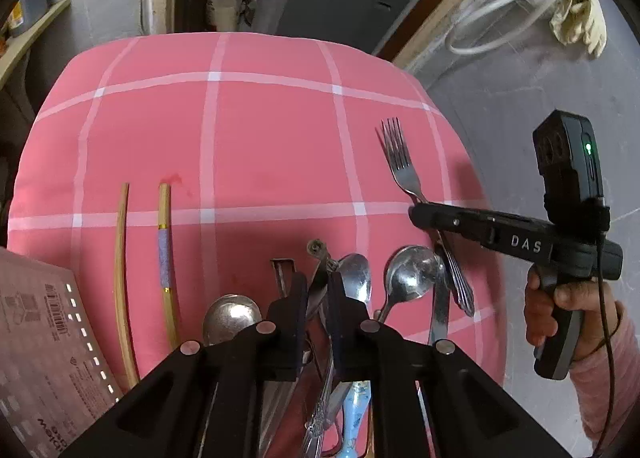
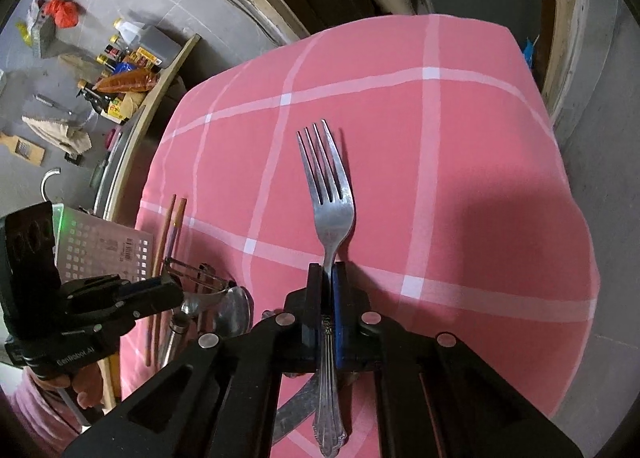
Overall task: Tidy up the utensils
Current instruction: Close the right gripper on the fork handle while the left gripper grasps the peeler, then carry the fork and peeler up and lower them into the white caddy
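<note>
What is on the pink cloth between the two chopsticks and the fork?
In the left wrist view, just bare pink cloth lies between the chopsticks and the fork's prongs. Nearer the camera, the spoons crowd that gap.

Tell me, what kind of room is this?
Probably a home kitchen or storeroom, a messy one. A table with a pink checked cloth holds a fork and spoons, and sauce bottles crowd a shelf beside the bare concrete floor.
</note>
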Motion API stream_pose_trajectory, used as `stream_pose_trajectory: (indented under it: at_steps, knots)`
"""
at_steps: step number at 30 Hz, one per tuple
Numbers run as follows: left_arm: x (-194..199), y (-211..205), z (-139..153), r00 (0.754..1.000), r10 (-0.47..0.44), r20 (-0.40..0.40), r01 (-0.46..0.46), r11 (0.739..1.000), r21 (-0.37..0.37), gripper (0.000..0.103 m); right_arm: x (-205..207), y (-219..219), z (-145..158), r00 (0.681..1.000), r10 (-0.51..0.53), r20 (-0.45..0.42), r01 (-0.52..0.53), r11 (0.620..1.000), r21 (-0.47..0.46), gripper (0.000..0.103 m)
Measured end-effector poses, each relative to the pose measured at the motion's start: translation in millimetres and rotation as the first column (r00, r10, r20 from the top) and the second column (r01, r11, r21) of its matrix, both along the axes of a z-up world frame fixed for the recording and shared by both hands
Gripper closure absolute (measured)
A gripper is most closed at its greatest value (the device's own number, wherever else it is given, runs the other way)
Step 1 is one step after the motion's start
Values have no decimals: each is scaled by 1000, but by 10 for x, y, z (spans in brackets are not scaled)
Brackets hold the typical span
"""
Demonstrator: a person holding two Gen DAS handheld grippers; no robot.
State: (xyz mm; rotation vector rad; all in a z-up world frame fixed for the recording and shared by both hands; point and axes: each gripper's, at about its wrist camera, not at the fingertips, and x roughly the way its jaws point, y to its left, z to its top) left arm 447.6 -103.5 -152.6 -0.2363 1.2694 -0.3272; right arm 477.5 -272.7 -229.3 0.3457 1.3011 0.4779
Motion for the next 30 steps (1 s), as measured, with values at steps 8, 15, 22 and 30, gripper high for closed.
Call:
stream_pose_trajectory:
  at_steps: [8, 15, 22, 30]
  knots:
    - [-176, 55, 302, 993, 46, 107, -42, 998, -38, 101, -312, -74, 255, 989, -98, 108, 91, 994, 67, 99]
    - [-429, 213, 720, 962, 103, 251, -79, 991, -105, 101, -683, -121, 727, 939, -207, 274, 172, 975, 143, 99]
    - [-662, 339, 1184, 908, 125, 401, -87, 990, -111, 101, -933, -3, 1323, 863, -247, 441, 198, 968, 156, 99]
    - [-891, 733, 1930, 845, 165, 509, -105, 984, -145, 101, -1129, 259, 2045, 781, -277, 560, 176, 958, 228, 99]
